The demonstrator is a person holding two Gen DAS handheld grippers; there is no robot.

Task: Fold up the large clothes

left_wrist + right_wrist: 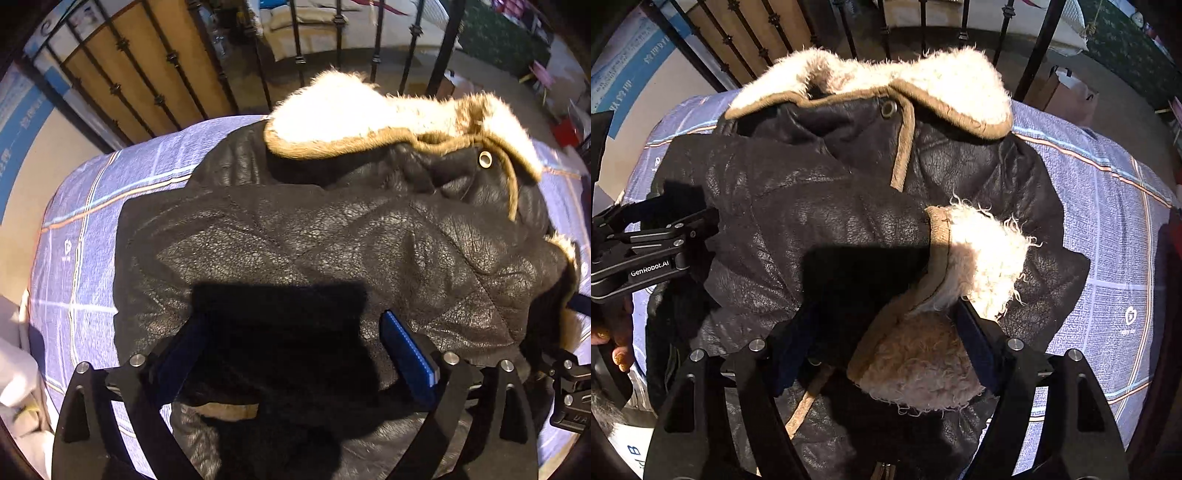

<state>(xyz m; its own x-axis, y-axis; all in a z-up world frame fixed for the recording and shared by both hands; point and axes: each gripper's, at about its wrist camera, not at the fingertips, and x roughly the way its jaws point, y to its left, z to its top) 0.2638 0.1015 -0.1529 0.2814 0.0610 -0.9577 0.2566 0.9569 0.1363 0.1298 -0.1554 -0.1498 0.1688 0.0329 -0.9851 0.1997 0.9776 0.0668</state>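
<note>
A black leather jacket (332, 236) with a white fleece collar (369, 110) lies on a blue checked bedsheet (92, 229); it also shows in the right wrist view (820, 192). One sleeve is folded across the chest, its fleece cuff (982, 251) turned out. My left gripper (291, 332) is open above the jacket's lower body, its blue pads (406, 347) apart with nothing between them. My right gripper (882, 321) is open just over the sleeve cuff, the fleece lying between its fingers (975, 339).
A black iron bed rail (295, 55) stands beyond the collar, with a wooden panel (122, 66) at the left. The left gripper's body (646, 251) and a hand show at the left of the right wrist view. Bare sheet (1108, 221) lies to the right.
</note>
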